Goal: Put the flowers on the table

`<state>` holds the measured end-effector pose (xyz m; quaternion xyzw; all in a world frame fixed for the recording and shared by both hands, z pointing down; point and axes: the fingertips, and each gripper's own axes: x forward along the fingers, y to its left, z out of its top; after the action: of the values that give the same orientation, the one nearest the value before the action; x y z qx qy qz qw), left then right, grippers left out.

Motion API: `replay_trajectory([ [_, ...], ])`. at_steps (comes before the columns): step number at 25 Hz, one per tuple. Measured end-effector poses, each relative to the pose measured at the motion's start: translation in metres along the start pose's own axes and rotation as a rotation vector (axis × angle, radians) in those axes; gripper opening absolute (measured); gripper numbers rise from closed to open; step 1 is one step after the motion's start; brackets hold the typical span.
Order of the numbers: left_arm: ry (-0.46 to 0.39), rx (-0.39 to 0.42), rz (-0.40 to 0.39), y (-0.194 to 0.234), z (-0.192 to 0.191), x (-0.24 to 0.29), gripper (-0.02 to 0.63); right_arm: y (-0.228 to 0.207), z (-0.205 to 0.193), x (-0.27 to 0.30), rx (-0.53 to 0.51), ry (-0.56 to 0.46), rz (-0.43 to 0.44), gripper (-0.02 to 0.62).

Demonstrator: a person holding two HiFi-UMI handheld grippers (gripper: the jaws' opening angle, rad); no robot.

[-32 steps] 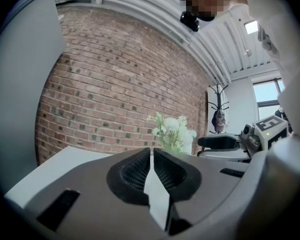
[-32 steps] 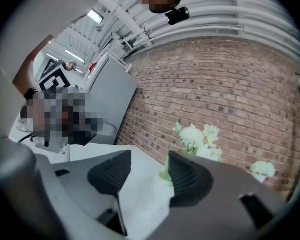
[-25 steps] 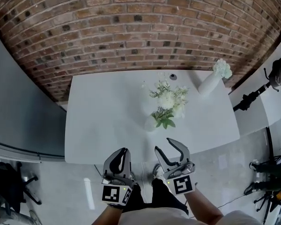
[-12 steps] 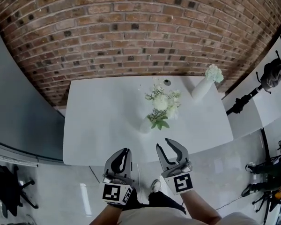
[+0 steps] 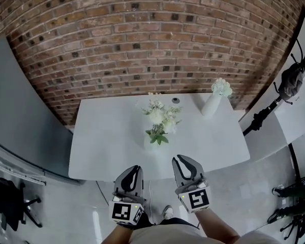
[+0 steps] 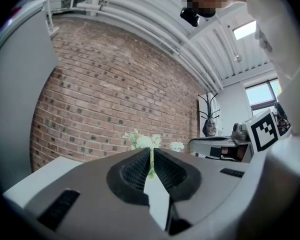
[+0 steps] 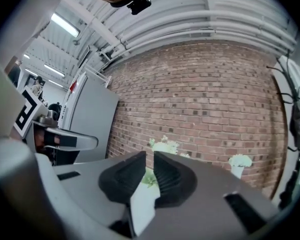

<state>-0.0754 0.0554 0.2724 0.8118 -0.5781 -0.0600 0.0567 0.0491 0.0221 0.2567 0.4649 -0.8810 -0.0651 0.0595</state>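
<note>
A bunch of white flowers with green leaves (image 5: 157,120) stands in a pale vase on the white table (image 5: 107,141), near its middle. Both grippers hang in front of the table's near edge, well short of the flowers. The left gripper (image 5: 134,170) is shut and empty; in its own view the flowers (image 6: 142,141) show just past its pads (image 6: 151,154). The right gripper (image 5: 185,159) is closing with nothing between its jaws. A narrow gap still shows between its pads (image 7: 150,159), with the flowers (image 7: 162,146) beyond.
A second white vase with one white bloom (image 5: 213,99) stands at the table's far right, a small round object (image 5: 176,100) beside it. A brick wall (image 5: 152,39) backs the table. A grey partition (image 5: 20,116) is left, a dark stand (image 5: 290,85) right.
The right gripper's jaws have narrowed from clearly apart to almost together. The view has drawn back, so the table and flowers sit farther off. The left gripper stays shut.
</note>
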Motion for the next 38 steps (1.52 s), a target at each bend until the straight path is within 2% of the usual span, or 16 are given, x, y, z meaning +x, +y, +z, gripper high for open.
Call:
replay_trajectory([
  [9,-0.009,0.035,0.08,-0.046,0.001,-0.024,0.026,-0.023,-0.001,-0.047,0.056,-0.018,0.028,0.032],
  [18,0.003,0.074,0.134,-0.069,-0.001,-0.05,0.026,-0.016,-0.004,-0.073,0.136,-0.05,0.087,0.021],
  [29,-0.009,0.085,0.142,-0.045,0.01,-0.062,0.026,0.007,0.002,-0.054,0.197,-0.039,0.126,0.017],
  [32,0.002,0.085,0.142,-0.038,0.011,-0.064,0.026,0.015,0.003,-0.051,0.185,-0.025,0.137,0.017],
  [38,-0.006,0.091,0.107,-0.034,0.02,-0.054,0.026,0.013,0.008,-0.045,0.184,-0.025,0.111,0.017],
])
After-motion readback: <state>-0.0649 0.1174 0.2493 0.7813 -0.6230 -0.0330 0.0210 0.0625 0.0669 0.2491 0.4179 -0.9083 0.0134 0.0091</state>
